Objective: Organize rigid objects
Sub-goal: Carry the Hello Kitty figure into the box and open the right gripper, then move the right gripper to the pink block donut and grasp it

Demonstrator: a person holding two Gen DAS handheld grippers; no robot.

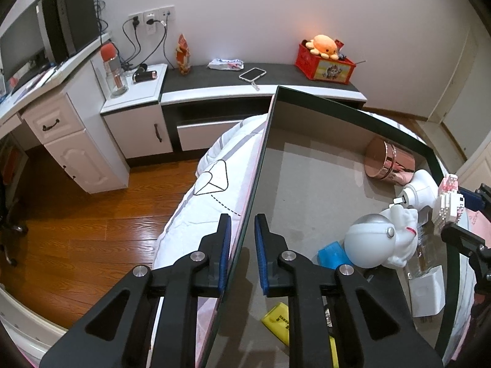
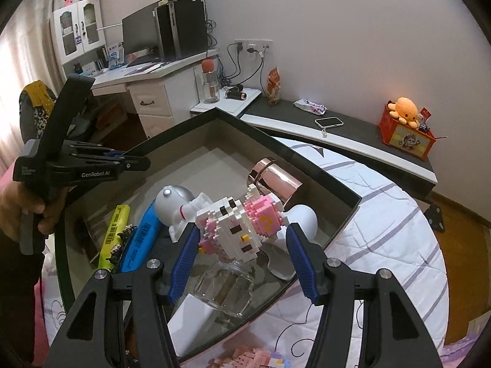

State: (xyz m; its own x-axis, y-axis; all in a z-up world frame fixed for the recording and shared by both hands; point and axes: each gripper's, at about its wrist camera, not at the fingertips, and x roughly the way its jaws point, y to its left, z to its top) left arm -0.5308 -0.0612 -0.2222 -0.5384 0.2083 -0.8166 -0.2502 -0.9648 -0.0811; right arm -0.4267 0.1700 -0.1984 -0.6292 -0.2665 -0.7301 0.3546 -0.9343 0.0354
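The pink-and-white brick figure [image 2: 237, 225] hangs clamped in the right tool [image 2: 242, 242] just above the box [image 2: 307, 156], over the astronaut figurine [image 2: 181, 204]. The left tool [image 1: 242, 239] is clenched on the box's wall. Lowering into a free spot seems next. The box's near contents are partly hidden.
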